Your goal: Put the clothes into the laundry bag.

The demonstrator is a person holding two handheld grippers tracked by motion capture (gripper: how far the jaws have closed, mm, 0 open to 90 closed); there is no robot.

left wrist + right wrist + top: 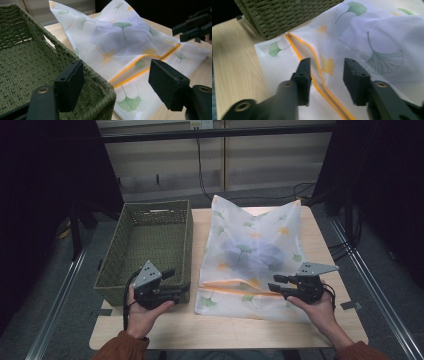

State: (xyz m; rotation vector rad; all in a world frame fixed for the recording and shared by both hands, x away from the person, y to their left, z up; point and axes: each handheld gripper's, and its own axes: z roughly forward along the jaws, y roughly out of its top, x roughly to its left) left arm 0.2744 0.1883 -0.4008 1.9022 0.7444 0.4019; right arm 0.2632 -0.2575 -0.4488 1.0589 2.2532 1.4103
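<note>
Both hand-held grippers, left (175,279) and right (280,285), gape beside the ginkgo-print bag (252,252).

The high view looks from above the person's edge of the wooden table (165,332), facing forward and down, far enough off to take in the whole tabletop and the dark floor around it. The left gripper view sits low and close behind its own two jaws, looking across the near corner of the green woven basket (100,82) toward the white leaf-printed bag (120,40). The right gripper view rides just above that bag (384,37), very near its orange-edged opening (317,65) (the basket's corner shows at the top). All three views share the basket corner, the bag and the strip of table between them.
</note>
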